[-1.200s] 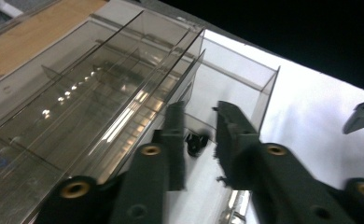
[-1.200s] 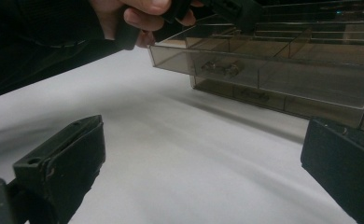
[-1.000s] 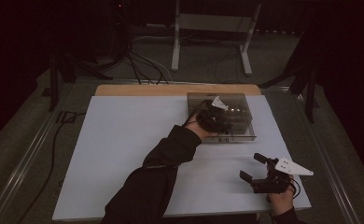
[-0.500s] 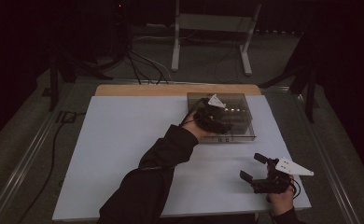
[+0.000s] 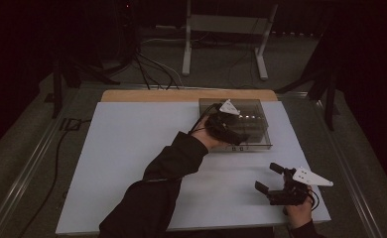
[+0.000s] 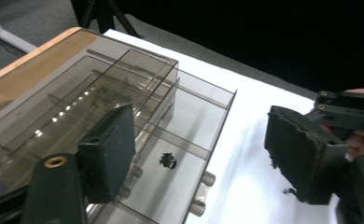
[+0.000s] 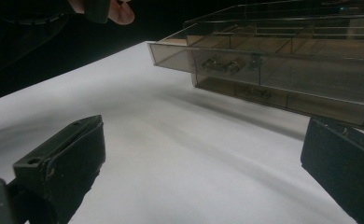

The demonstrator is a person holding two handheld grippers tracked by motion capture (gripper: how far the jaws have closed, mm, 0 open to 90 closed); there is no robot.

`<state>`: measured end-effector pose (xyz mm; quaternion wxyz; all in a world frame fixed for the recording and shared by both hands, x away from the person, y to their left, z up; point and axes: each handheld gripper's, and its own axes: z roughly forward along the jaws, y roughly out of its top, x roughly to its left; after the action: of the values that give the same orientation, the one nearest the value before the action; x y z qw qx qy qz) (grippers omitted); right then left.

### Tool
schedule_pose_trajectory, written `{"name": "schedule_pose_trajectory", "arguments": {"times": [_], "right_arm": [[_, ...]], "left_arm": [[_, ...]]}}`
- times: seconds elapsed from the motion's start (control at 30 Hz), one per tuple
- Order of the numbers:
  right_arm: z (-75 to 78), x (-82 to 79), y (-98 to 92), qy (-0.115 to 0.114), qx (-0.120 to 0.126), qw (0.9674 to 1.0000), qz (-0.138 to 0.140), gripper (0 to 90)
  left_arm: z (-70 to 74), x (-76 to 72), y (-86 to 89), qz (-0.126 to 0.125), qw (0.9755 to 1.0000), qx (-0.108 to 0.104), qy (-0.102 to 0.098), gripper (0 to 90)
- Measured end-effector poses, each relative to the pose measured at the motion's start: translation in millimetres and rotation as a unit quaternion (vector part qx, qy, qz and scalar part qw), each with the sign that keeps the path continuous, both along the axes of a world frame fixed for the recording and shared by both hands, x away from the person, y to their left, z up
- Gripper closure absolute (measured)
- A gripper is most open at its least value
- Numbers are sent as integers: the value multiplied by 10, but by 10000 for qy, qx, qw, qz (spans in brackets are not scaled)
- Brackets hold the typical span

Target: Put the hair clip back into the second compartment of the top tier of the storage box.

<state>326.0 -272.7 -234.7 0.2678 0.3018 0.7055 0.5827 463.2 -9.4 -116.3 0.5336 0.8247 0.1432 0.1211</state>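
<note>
The smoked plastic organizer box (image 5: 253,130) lay at the far right of the white table (image 5: 132,148), one tray slid out toward the person. The left gripper (image 5: 226,126) hovered over that tray with jaws spread, seemingly reaching for the small black part (image 6: 168,161) inside; descending and closing looked next. Nearer than the box, the right gripper (image 5: 276,186) rested wide apart, empty.

A smoky clear plastic organizer box (image 5: 253,119) with dividers lies flat at the table's far right; a small dark piece (image 6: 168,161), perhaps a screw, sits in one compartment.
</note>
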Motion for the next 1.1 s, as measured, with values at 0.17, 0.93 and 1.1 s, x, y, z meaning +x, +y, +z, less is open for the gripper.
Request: {"name": "schedule_pose_trajectory", "arguments": {"times": [0.17, 0.93, 1.1], "right_arm": [[1, -8, 4, -5, -3, 10000, 10, 0], [12, 30, 63, 3, -51, 9999, 99, 0], [12, 33, 77, 13, -58, 9999, 130, 0]], "left_arm": [[4, -21, 8, -114, 9999, -20, 15, 172], [21, -90, 221, -334, 9984, -406, 221, 5], [16, -110, 302, -387, 9979, -500, 158, 6]]}}
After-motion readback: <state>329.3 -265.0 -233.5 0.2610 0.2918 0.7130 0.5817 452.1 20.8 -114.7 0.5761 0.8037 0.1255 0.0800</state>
